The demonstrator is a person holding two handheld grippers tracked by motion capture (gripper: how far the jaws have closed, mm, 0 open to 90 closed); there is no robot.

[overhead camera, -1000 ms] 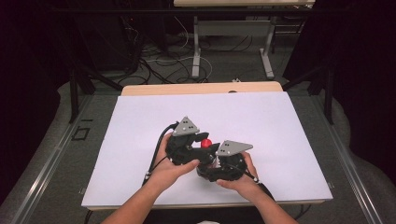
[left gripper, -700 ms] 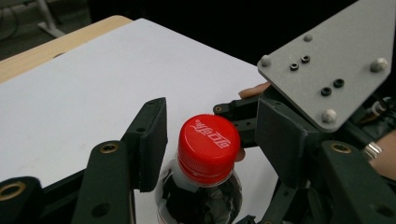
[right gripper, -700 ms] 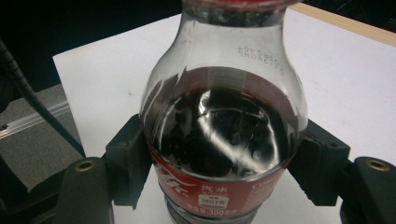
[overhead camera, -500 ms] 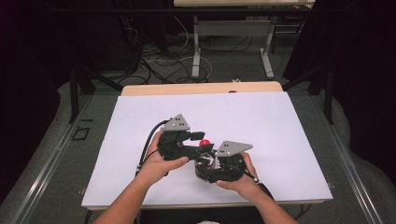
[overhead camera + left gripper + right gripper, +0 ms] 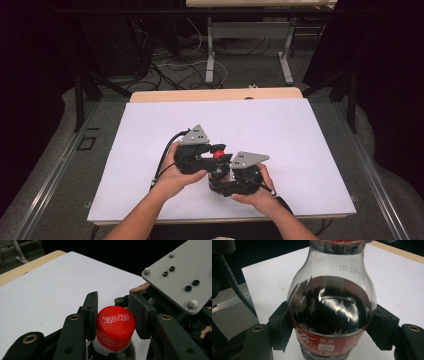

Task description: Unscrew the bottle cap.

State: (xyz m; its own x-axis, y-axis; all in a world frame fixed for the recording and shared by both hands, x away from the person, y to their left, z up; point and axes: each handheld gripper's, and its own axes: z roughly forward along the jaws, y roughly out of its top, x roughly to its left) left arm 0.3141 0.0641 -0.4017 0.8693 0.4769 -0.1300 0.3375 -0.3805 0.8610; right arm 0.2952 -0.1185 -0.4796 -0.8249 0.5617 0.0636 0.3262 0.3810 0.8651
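One cola bottle (image 5: 331, 312) stands upright near the front middle of the counter (image 5: 310, 135), its long axis vertical and its red cap (image 5: 115, 326) pointing straight up. The bottle is clear plastic, with dark drink inside and a red label around the lower body. There are two grippers, one in each hand of the person. The right gripper (image 5: 235, 181) has its jaws clamped on the body of the bottle, one jaw at each side, just above the label. The left gripper (image 5: 212, 156) comes from the left side at the height of the neck; its jaws have just been closing and now they press on the cap from both sides. The two grippers are very close, almost touching, with the bottle between them. The counter is covered by one white sheet (image 5: 150, 135), and a strip of wood shows at its far edge.
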